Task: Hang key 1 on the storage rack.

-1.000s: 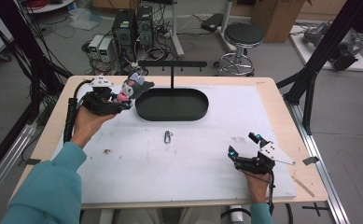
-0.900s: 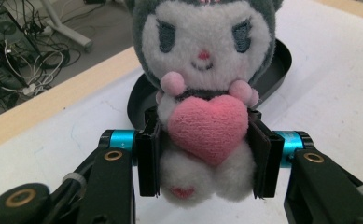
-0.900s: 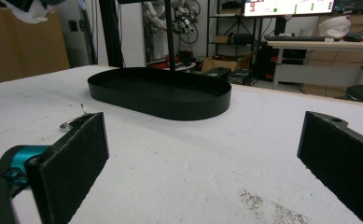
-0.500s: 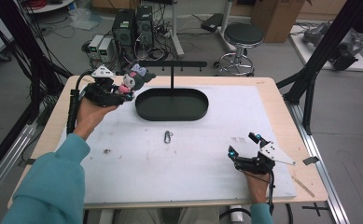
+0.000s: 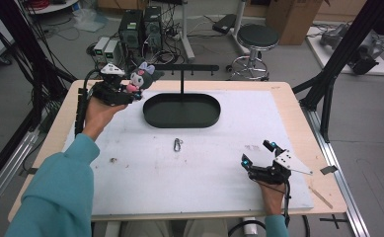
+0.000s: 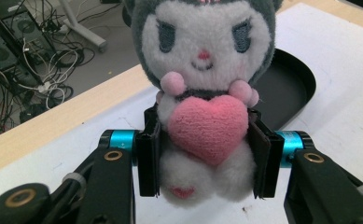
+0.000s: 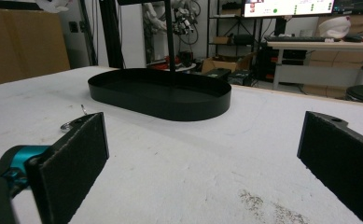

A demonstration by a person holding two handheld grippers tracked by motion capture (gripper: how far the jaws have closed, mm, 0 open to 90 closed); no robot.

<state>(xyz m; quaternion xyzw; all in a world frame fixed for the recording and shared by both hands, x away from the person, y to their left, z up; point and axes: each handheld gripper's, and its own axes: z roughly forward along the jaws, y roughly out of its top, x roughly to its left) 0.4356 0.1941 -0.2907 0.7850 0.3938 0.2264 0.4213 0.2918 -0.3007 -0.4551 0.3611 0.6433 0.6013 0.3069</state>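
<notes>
The table was pale wood under a rough white mat. At twelve o'clock sat the tray, a smooth black oval with a thin post. My left gripper, at ten o'clock, was clamped on the soft plush, held above the table beside the tray. The fur squashes, so it could slip. My right gripper rested at four o'clock, jaws apart. The metal clip lay mid-mat.
</notes>
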